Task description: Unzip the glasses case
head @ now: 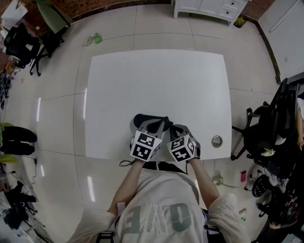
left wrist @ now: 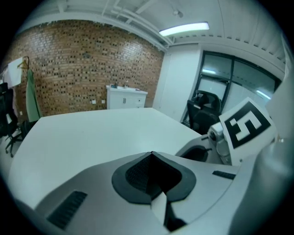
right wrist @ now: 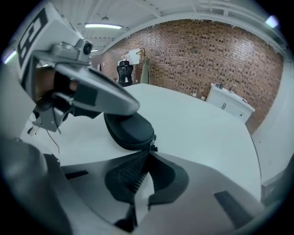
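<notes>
A black glasses case (head: 142, 119) lies near the front edge of the white table (head: 156, 80). In the right gripper view the case (right wrist: 131, 130) sits just beyond my right gripper (right wrist: 149, 152), whose jaws are closed with the tips at the case's near end, on the small zipper pull (right wrist: 152, 143). My left gripper (right wrist: 131, 106) reaches over the top of the case from the left. In the left gripper view, that gripper (left wrist: 151, 154) is shut with nothing visible between its pads, and the case is hidden below it. Both grippers (head: 160, 123) (head: 173, 129) meet side by side at the case.
A round metal grommet (head: 217, 141) is set in the table's front right corner. Black office chairs (head: 266, 128) stand to the right of the table. A white cabinet (head: 209, 7) stands against the far brick wall. The table's front edge is right below the grippers.
</notes>
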Motion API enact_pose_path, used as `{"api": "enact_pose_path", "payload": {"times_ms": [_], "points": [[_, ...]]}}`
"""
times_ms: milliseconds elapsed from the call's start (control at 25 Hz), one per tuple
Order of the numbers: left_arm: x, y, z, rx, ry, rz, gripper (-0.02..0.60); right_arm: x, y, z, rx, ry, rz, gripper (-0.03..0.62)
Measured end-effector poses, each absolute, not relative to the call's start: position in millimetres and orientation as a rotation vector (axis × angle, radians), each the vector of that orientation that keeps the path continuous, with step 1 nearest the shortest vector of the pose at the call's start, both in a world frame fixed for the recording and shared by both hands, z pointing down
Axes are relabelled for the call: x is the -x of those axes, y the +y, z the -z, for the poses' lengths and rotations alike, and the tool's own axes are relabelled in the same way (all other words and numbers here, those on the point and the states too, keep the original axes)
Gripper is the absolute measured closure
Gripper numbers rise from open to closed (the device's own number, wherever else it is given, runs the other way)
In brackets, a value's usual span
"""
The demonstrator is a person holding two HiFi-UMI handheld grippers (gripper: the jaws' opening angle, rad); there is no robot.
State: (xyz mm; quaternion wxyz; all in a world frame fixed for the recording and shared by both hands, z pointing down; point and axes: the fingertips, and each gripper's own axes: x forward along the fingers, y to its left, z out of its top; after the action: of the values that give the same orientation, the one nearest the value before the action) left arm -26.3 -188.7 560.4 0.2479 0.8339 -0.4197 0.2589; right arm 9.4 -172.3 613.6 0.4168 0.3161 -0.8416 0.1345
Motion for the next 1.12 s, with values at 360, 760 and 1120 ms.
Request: {"api": "enact_pose_path", "payload": {"times_ms": [360,760,1120], "points": [[45,-167,-579,-2.218,-1.145,-0.9,0.58,18,-117,-608,-0.59,-2.182,-0.259,0.595],[40,-174,-577,-2.187,-1.126,-0.845,0.58,28,-162,-604,-0.452,-2.203,-0.099,0.595],[57,-177,-550,-2.209,-1.197,-0.546,0.58,-5,-169,-553,-0.875,-2.345,-0.345,0.594]]}}
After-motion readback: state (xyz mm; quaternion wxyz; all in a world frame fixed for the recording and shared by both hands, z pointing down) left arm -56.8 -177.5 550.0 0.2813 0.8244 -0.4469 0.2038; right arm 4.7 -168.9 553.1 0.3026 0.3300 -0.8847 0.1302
